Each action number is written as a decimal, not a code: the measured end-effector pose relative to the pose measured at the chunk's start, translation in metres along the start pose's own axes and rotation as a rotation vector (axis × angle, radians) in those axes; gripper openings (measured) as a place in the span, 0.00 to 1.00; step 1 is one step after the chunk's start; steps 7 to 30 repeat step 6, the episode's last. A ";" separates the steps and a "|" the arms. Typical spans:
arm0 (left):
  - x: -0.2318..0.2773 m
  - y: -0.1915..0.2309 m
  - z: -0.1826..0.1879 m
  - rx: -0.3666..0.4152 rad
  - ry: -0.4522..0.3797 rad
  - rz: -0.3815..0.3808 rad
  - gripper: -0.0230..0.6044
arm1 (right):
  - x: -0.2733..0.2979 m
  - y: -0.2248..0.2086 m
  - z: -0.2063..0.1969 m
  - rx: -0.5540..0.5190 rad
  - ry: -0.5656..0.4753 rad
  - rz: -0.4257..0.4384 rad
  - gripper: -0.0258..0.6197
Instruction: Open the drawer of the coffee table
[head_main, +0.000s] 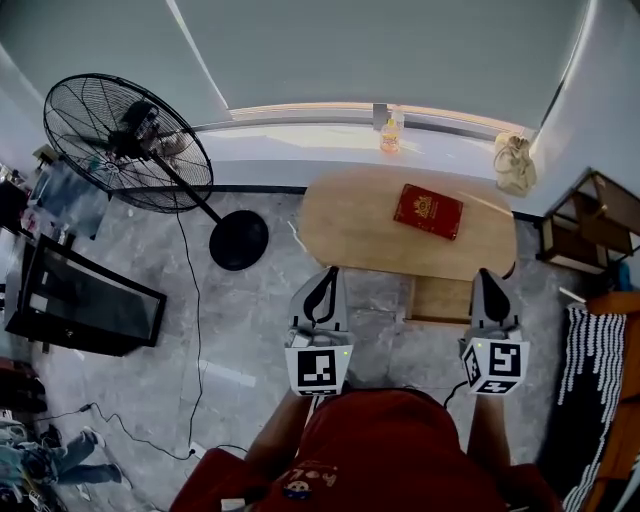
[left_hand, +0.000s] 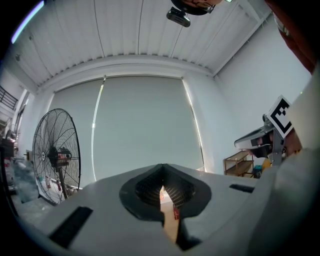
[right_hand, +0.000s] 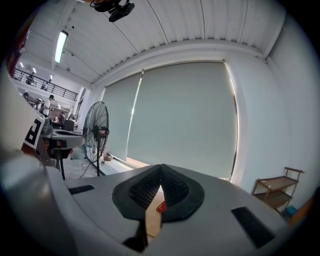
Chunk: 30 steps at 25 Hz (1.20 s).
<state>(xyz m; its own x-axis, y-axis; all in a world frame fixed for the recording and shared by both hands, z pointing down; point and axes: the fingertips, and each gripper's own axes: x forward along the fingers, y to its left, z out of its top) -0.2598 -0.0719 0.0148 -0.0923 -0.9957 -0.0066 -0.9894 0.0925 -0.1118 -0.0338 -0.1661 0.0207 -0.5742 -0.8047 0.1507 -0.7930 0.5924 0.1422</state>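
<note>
Jutting from the oval wooden coffee table (head_main: 350, 222), the drawer (head_main: 438, 300) stands open; left tongs (head_main: 329, 273) and right tongs (head_main: 488, 276) together.

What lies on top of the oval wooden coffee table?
A red rectangular book lies on the oval wooden coffee table; the rest looks bare. Anything beneath the book is covered.

a home-style sitting corner inside a big hall: ahead of the left gripper (head_main: 322, 275) and right gripper (head_main: 487, 275) stands a low coffee table (head_main: 350, 225) with a red book (head_main: 428, 211), and beyond it a blinded window (head_main: 400, 50). a pedestal fan (head_main: 125, 140) stands left of the left gripper, with a strip light (right_hand: 61, 39) and a railed gallery (right_hand: 45, 85) farther left.
</note>
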 end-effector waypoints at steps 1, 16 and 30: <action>0.001 -0.001 0.000 0.001 -0.004 -0.002 0.05 | 0.000 -0.001 -0.001 0.001 0.001 -0.003 0.04; 0.005 -0.002 0.003 0.003 -0.013 -0.009 0.05 | 0.002 -0.003 -0.001 0.007 0.005 -0.006 0.04; 0.005 -0.002 0.003 0.003 -0.013 -0.009 0.05 | 0.002 -0.003 -0.001 0.007 0.005 -0.006 0.04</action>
